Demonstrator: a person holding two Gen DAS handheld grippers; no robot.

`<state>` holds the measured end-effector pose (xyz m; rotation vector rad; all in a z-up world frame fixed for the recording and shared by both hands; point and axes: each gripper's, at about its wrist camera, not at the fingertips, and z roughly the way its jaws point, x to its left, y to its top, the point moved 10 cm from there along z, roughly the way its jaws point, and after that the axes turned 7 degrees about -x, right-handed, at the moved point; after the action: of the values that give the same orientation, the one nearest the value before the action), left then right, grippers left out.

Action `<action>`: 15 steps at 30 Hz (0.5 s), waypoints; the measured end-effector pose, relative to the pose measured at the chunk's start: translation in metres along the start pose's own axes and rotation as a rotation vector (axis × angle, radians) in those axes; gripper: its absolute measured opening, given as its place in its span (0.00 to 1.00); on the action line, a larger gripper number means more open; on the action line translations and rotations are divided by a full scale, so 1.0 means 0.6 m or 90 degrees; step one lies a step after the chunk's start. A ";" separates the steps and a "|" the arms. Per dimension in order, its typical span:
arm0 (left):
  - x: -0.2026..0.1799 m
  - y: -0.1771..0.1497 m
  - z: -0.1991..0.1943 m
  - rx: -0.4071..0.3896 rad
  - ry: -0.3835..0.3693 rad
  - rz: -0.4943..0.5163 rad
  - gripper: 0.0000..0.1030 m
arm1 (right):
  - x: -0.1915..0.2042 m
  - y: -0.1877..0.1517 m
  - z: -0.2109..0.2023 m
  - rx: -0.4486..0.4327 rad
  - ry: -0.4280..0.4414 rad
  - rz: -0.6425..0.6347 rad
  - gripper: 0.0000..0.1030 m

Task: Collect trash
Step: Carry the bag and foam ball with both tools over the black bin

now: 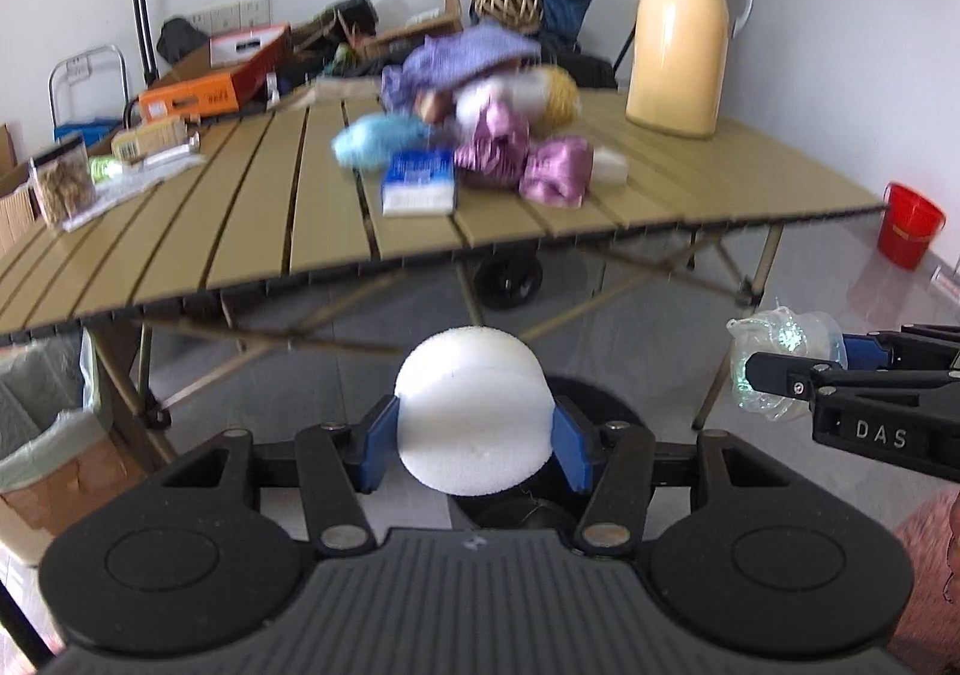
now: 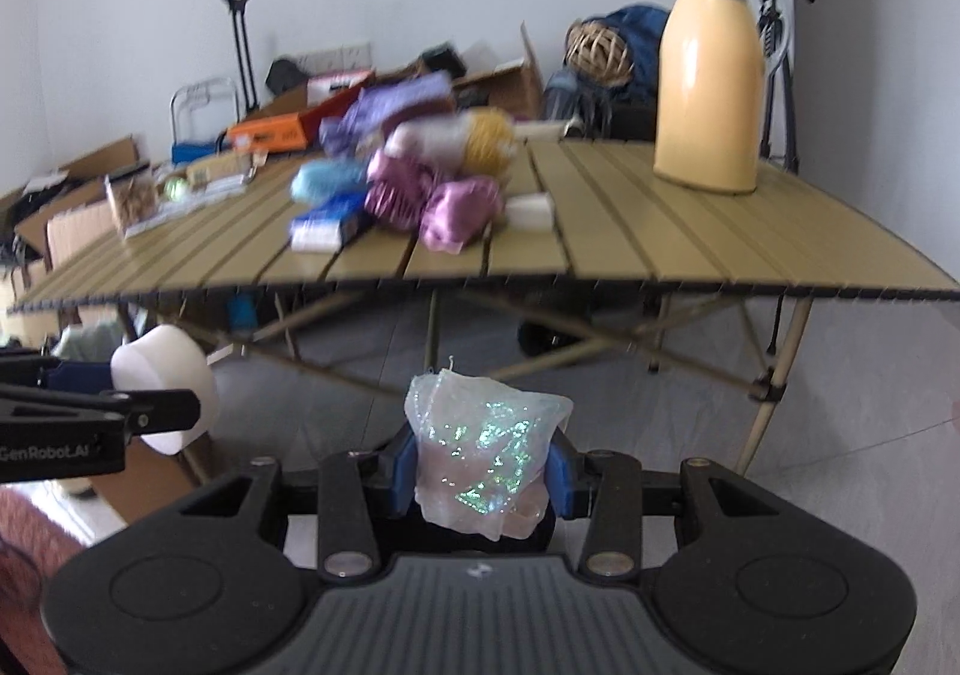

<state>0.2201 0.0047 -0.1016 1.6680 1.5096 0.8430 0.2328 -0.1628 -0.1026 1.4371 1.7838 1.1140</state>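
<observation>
Nearest to us, our left hand-held gripper [image 1: 474,444] is clamped on a white foam puck [image 1: 474,411], its blue pads pressing both sides. Our right hand-held gripper [image 2: 483,471] is closed on a crumpled, glittery clear wrapper [image 2: 486,447]. Both pieces of trash hang in the air in front of the worktop [image 1: 252,207], below its edge. A cardboard box lined with a pale bag [image 1: 42,423] stands on the floor at the left, likely the bin.

We judge the wrapper the riskier load: thin and slippery, it could slide out or cling to a pad on release. The springy foam could bounce past the box.

We count two grippers, one puck, one wrapper, one lined box.
</observation>
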 end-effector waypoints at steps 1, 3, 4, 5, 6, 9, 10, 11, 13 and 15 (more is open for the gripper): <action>0.000 -0.007 0.002 0.007 0.000 0.000 0.53 | 0.002 -0.008 0.003 0.009 0.003 -0.004 0.40; 0.002 -0.025 0.008 0.026 0.002 -0.003 0.53 | 0.011 -0.025 0.011 0.029 0.009 -0.011 0.40; 0.004 -0.035 0.012 0.037 0.005 -0.003 0.53 | 0.015 -0.033 0.015 0.039 0.011 -0.012 0.40; 0.006 -0.041 0.015 0.044 0.007 -0.004 0.53 | 0.019 -0.041 0.019 0.049 0.013 -0.014 0.40; 0.007 -0.047 0.018 0.053 0.009 -0.006 0.53 | 0.022 -0.050 0.023 0.058 0.016 -0.015 0.40; 0.014 -0.063 0.029 0.076 0.014 -0.013 0.53 | 0.031 -0.074 0.036 0.085 0.022 -0.019 0.40; 0.016 -0.068 0.033 0.083 0.016 -0.015 0.53 | 0.034 -0.082 0.041 0.094 0.023 -0.019 0.40; 0.018 -0.073 0.038 0.090 0.018 -0.018 0.53 | 0.036 -0.090 0.046 0.103 0.025 -0.019 0.40; 0.023 -0.083 0.047 0.104 0.018 -0.024 0.53 | 0.040 -0.102 0.057 0.118 0.027 -0.019 0.40; 0.028 -0.092 0.055 0.115 0.022 -0.026 0.53 | 0.045 -0.113 0.067 0.136 0.029 -0.022 0.40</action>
<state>0.2209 0.0216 -0.1658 1.7529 1.6808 0.7345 0.2278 -0.1317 -0.1799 1.5064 2.0019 0.9697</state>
